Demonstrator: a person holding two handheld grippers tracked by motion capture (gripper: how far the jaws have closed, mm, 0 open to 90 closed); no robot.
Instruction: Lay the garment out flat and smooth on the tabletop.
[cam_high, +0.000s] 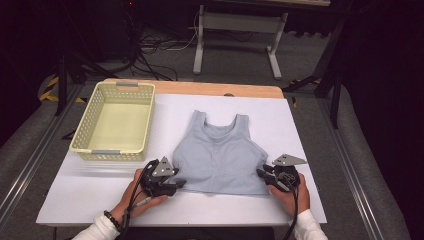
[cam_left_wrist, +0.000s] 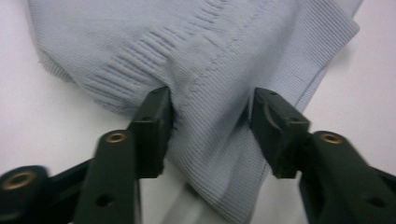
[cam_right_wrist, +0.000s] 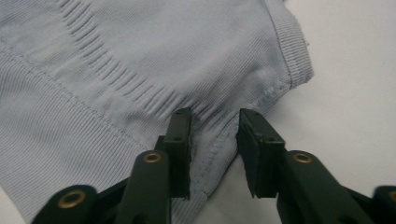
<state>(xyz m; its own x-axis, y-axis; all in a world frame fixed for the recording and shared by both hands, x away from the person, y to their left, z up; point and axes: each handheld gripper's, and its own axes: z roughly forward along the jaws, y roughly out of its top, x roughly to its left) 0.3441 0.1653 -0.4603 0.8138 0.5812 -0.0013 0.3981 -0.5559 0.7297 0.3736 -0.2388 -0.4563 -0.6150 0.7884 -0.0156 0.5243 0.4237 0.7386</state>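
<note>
- Two claws work at the lower centre of the high view, over a white tabletop (cam_high: 100, 195) with a wooden far edge.
- Grey top (cam_high: 220, 152) lies flat mid-frame.
- Left claw (cam_left_wrist: 210, 126) stands spread around bunched fabric at its corner.
- Right claw (cam_right_wrist: 215, 140) straddles the hem; whether it pinches, I cannot tell.
- Yellow basket (cam_high: 82, 127) sits upper left.
- Dark room behind, with cables on grey floor (cam_high: 165, 65).
</note>
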